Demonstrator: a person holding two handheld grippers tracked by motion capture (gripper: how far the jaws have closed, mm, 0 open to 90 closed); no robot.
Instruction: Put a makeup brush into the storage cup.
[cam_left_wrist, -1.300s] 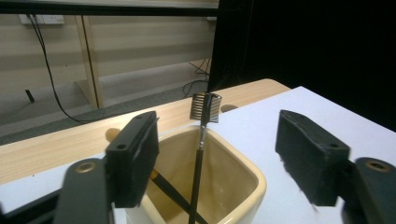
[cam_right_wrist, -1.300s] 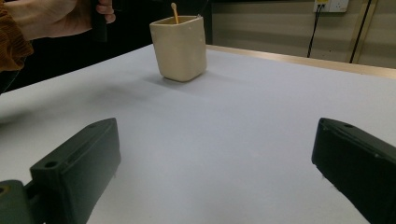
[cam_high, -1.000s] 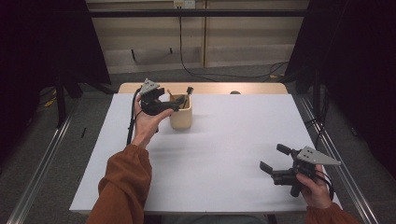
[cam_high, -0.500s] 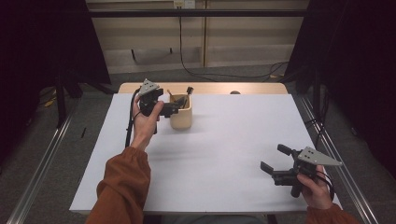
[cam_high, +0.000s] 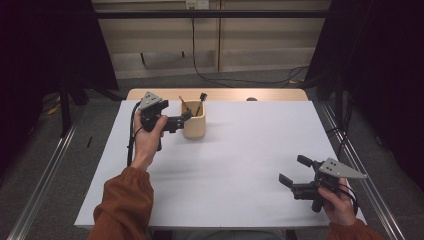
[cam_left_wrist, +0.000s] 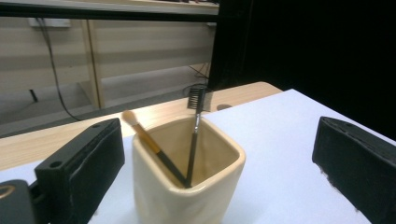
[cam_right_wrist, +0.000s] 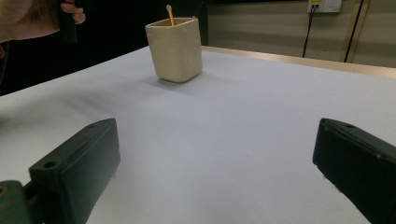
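High view: the left gripper (cam_high: 186, 116) is beside the cup (cam_high: 194, 120) at the far left of the table (cam_high: 250, 150); the right gripper (cam_high: 295, 171) hovers near the right front corner, wide open and empty.

Left gripper view: the jaws stand wide apart on both sides of the cup, holding nothing. Inside lean a brush (cam_left_wrist: 152, 144) and a comb wand (cam_left_wrist: 195, 121).

Right gripper view: the cup stands far ahead.

The step seems an approach; next the left jaws must close on the cup or a tool.

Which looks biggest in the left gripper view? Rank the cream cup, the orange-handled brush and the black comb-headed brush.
1. Cream cup, clearly largest.
2 and 3. Orange-handled brush and black comb-headed brush: unranked, since both stand partly hidden in the cup and show similar lengths.
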